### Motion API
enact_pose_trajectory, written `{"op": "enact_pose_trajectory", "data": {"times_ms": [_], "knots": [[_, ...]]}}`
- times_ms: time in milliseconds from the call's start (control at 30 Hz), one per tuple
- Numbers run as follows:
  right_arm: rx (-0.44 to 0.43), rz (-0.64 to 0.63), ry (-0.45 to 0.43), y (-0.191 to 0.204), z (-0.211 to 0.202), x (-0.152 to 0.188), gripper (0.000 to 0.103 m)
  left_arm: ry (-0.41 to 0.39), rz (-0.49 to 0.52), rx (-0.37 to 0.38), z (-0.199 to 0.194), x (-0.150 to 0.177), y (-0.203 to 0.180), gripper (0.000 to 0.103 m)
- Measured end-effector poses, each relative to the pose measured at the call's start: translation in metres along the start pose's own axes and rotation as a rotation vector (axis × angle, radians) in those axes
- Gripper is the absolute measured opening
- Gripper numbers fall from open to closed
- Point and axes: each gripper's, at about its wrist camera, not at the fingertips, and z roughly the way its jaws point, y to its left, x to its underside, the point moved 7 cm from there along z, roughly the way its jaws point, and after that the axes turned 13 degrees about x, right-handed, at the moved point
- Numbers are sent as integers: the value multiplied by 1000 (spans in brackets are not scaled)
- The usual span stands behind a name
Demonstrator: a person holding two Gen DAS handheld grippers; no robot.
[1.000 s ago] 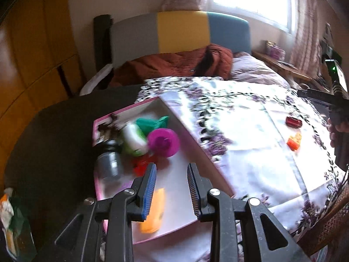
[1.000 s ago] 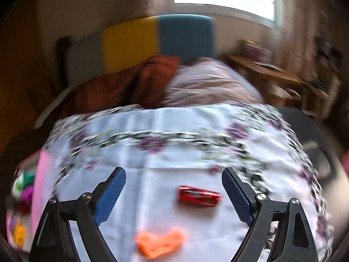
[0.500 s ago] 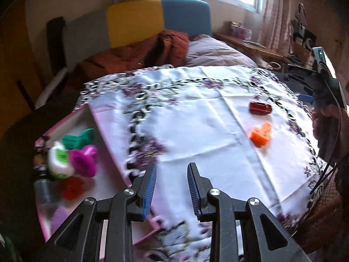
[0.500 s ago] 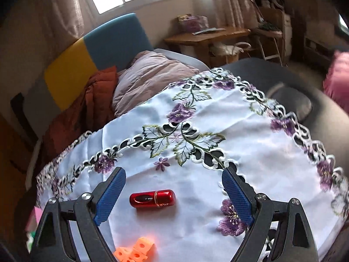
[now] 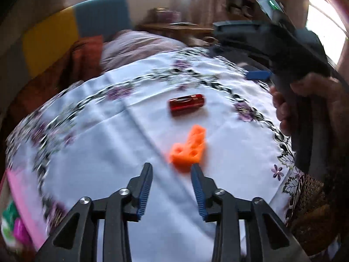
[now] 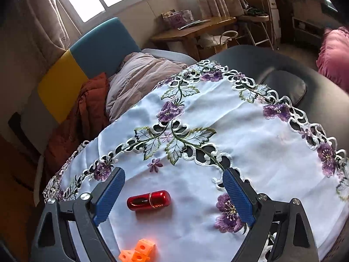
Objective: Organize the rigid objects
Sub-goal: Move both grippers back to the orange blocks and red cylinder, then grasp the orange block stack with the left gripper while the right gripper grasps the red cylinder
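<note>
An orange L-shaped block [image 5: 189,147] lies on the white embroidered cloth [image 5: 98,148], just ahead of my left gripper [image 5: 171,167], which is open and empty. A red shiny capsule [image 5: 186,104] lies beyond the block. In the right wrist view the capsule [image 6: 148,200] lies between the spread fingers of my right gripper [image 6: 173,175], which is open and empty above the cloth [image 6: 250,144]. The orange block [image 6: 137,253] shows at the bottom edge. The right gripper's body and the hand holding it [image 5: 305,100] fill the right of the left wrist view.
A pink tray [image 5: 19,198] with green and magenta toys [image 5: 15,227] sits at the cloth's left edge. Behind the cloth are a bed with blankets [image 6: 139,78], a yellow and blue headboard [image 6: 87,54] and a wooden desk [image 6: 196,28].
My left gripper has swung right from the pink tray to the orange block, and its jaws have opened wider. My right gripper has drawn closer around the red capsule.
</note>
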Motion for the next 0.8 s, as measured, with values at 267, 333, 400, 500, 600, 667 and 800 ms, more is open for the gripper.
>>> {"op": "enact_pose_trajectory", "data": {"times_ms": [267,333,400,500,600,667,800], "knots": [[-21,14,29,1,5,1,92,62,121,31,44,-32,-17,41],[-25,13,31,1,5,1,92,101,149,32,57,-33,-16,41],[-31,17,36,1,6,1,92,140,159,32,70,-30,-14,41],[-28,18,38,1,7,1,92,165,156,49,79,-23,-13,29],[-30,12,41,2,9,2,92,91,110,35,64,-21,-7,26],[-30,5,45,3,10,2,92,50,52,13,48,-16,2,26],[-34,-25,75,9,15,9,92,-4,-80,-20,14,7,25,26]]}}
